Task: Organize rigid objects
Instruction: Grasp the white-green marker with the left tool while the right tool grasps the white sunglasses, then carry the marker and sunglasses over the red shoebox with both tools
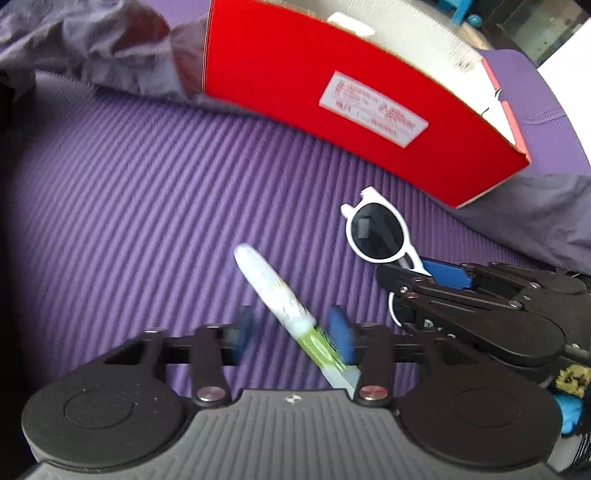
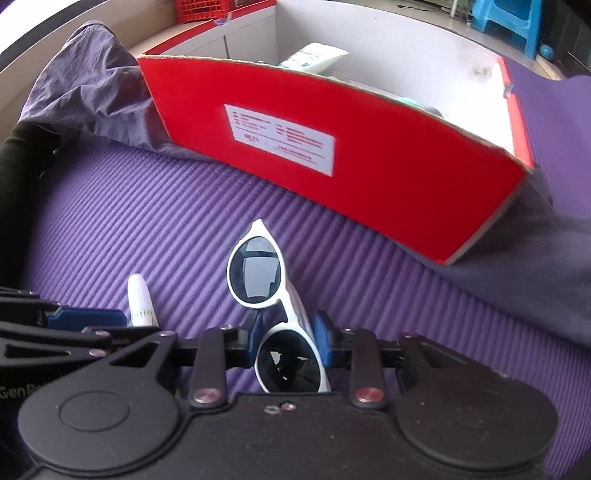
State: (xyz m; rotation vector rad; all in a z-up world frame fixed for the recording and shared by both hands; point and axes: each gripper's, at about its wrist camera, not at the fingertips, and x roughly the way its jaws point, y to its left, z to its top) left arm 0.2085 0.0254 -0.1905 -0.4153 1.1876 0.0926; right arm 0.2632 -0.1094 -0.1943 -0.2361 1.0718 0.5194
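White sunglasses (image 2: 258, 275) with dark lenses stand on edge on the purple ribbed mat (image 2: 129, 221). My right gripper (image 2: 288, 334) is shut on them, its blue pads pressing the frame at the near lens. In the left wrist view the sunglasses (image 1: 376, 229) stick out of the right gripper (image 1: 410, 284). A white-and-green marker pen (image 1: 280, 299) lies slanted between the blurred blue pads of my left gripper (image 1: 291, 332). It touches only the right pad, and the jaws stand open. The pen's white cap (image 2: 138, 299) also shows in the right wrist view.
A red cardboard box (image 2: 369, 177) with a white label stands open just beyond the sunglasses, with a white-green tube (image 2: 314, 57) inside. Crumpled grey-purple cloth (image 2: 92, 81) lies at its left end and more cloth (image 2: 535, 266) at its right. A blue stool (image 2: 509, 22) stands far behind.
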